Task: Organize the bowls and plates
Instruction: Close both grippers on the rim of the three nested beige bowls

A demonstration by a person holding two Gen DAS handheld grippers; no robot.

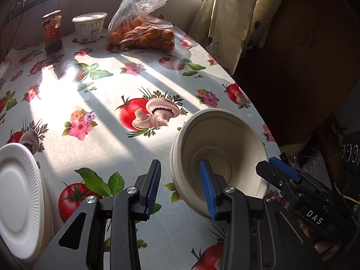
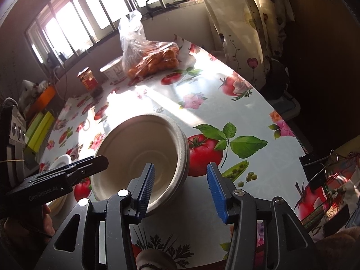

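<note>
Both tongs stand wide and hold nothing. Our left tongs (image 1: 182, 186) straddle the near rim of the stacked bowls (image 1: 221, 148), 1 blue pad (image 1: 208, 191) inside the top bowl and the other outside it. Our right tongs (image 2: 181, 185) straddle the same rim from the other side, 1 pad (image 2: 146, 191) over the bowl's inside. We see the bowls near the table's (image 1: 94, 103) right edge, and the white plates (image 1: 18, 198) sit well apart at the left edge. At the far end stand a jar (image 1: 52, 31), a tub (image 1: 89, 27) and a bag of fruit (image 1: 144, 33).
</note>
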